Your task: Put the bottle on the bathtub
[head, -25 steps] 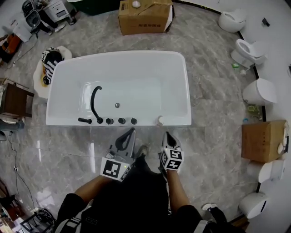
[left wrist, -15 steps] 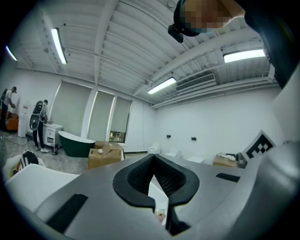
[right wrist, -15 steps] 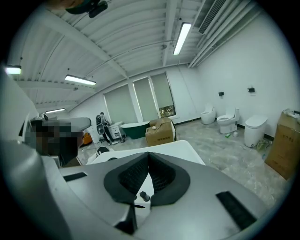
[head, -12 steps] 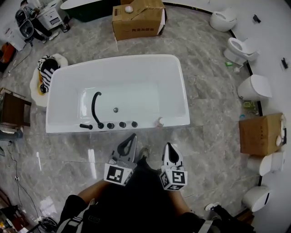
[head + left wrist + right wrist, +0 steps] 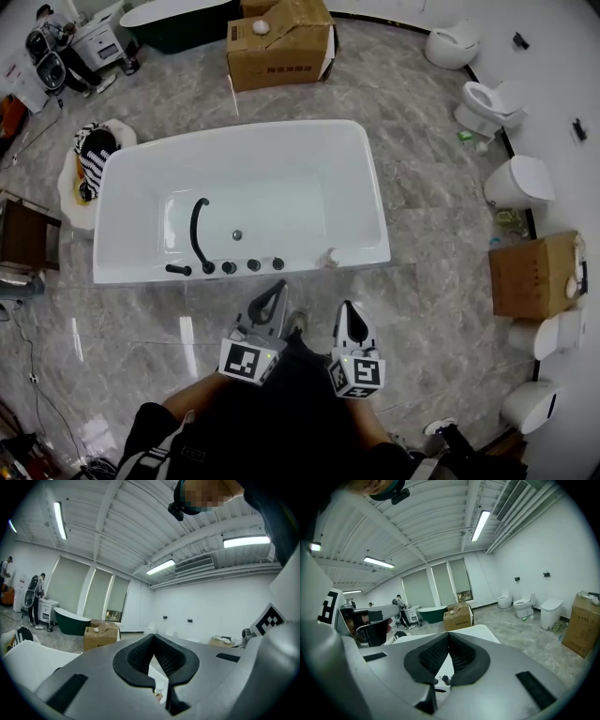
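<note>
Your left hand-held gripper point(image 5: 277, 287) and right hand-held gripper point(image 5: 347, 309) both have their jaws together, with nothing in them. The bottle point(image 5: 330, 257) sits on the near rim of the bathtub point(image 5: 281, 141), ahead of your right hand-held gripper and clear of it, to the right of the knobs point(image 5: 253, 265).

Bottle point(image 5: 329, 256) on near rim of bathtub point(image 5: 373, 178)

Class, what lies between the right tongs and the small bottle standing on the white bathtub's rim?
Head view: only bare grey marble floor separates the right tongs from the small pale bottle.
</note>
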`<state>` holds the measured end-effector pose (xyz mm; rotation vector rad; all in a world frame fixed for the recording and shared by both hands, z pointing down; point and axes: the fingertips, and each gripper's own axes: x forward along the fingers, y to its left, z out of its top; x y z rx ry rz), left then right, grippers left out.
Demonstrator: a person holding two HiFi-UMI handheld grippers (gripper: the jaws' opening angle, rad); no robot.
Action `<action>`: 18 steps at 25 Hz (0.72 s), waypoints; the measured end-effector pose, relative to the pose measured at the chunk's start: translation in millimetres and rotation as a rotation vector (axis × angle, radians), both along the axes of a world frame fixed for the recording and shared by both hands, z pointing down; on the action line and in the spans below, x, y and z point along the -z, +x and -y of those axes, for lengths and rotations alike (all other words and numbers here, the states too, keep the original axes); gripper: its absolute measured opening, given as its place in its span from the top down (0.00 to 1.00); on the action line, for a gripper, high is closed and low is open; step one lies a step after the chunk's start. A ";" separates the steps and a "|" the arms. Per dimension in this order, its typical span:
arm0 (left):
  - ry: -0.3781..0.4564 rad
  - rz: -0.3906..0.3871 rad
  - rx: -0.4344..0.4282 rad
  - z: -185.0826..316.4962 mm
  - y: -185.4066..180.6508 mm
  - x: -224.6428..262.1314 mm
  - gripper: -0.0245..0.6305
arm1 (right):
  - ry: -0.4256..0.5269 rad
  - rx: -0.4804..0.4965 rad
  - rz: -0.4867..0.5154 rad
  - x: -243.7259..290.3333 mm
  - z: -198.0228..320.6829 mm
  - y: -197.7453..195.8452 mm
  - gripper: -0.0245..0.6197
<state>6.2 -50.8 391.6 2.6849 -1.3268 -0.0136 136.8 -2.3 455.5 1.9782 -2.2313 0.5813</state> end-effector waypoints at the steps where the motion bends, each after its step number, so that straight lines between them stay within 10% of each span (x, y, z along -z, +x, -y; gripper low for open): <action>1: 0.000 0.003 -0.001 0.1 -0.9 -1.1 0.94 | 0.003 0.001 -0.001 0.5 0.0 -0.7 0.95; 18: -0.007 0.010 -0.030 4.5 -9.5 -8.6 0.94 | 0.012 -0.005 -0.019 -0.4 0.5 -8.1 0.95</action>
